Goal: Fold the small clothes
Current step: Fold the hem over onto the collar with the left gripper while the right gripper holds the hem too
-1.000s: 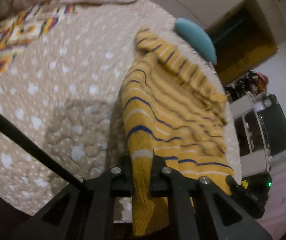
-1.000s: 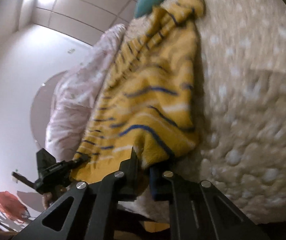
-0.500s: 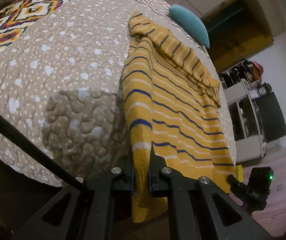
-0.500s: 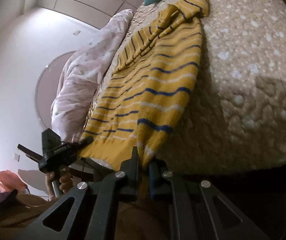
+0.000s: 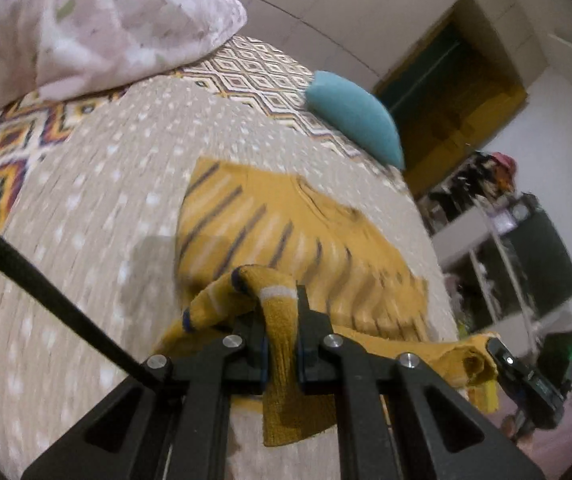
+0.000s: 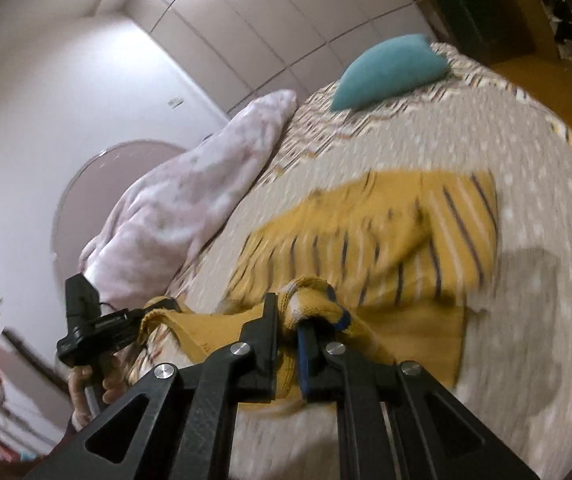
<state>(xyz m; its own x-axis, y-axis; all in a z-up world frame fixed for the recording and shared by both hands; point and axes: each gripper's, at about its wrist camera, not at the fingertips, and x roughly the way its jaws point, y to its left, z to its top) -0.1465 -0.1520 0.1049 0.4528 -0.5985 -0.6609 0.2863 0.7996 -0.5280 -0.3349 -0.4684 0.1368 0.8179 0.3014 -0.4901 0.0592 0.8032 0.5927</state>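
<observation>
Big bed (image 5: 86, 200) with a dotted beige quilt, pink duvet (image 5: 86, 20) and teal pillow (image 5: 353, 120) at the far end. The yellow striped sweater (image 5: 286, 232) lies mid-bed, near hem lifted: left gripper (image 5: 280, 320) and right gripper (image 6: 291, 320) each clamp a corner.

Left hand-held gripper (image 5: 280, 344) pinches yellow striped sweater (image 5: 286, 236) hem, lifted over the bed (image 5: 86, 208). Right hand-held gripper (image 5: 495, 350) grips hem's far-right corner. Teal pillow (image 5: 351, 114) far behind.

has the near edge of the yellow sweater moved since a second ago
Yes. The yellow sweater edge, shut in both claws, has lifted and come in over the bed toward the teal pillow.
</observation>
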